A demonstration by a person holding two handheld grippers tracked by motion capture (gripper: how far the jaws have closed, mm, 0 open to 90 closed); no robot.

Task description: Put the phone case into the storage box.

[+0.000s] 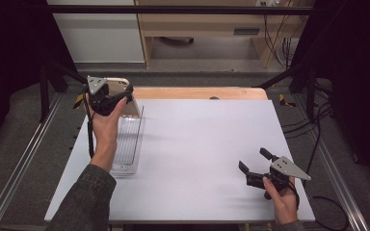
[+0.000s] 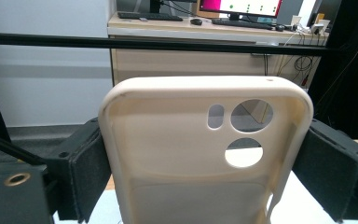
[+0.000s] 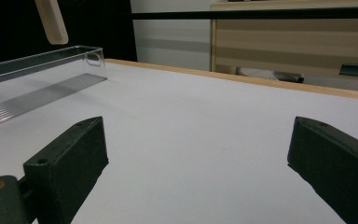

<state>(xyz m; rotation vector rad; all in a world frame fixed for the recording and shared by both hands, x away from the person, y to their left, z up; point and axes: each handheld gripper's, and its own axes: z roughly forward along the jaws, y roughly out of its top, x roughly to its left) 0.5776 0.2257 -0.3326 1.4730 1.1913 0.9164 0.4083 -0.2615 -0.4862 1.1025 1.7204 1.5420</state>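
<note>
Left gripper point(image 1: 110, 98) clamps phone case point(image 2: 205, 154) above tray point(image 1: 134, 144).

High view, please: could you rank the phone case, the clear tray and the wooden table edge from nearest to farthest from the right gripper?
From the right gripper:
1. Wooden table edge, far side.
2. Clear tray, left, roughly as far; too close to call.
3. Phone case, raised far left.

the table point(image 1: 192, 159) has a pale grey-white top with a strip of light wood along its far edge. a clear plastic tray point(image 1: 127, 144) lies flat on it near the left edge, its long side running away from the person; its ribbed floor and far wall also show in the right gripper view point(image 3: 42, 70). the rest of the top is bare.
</note>
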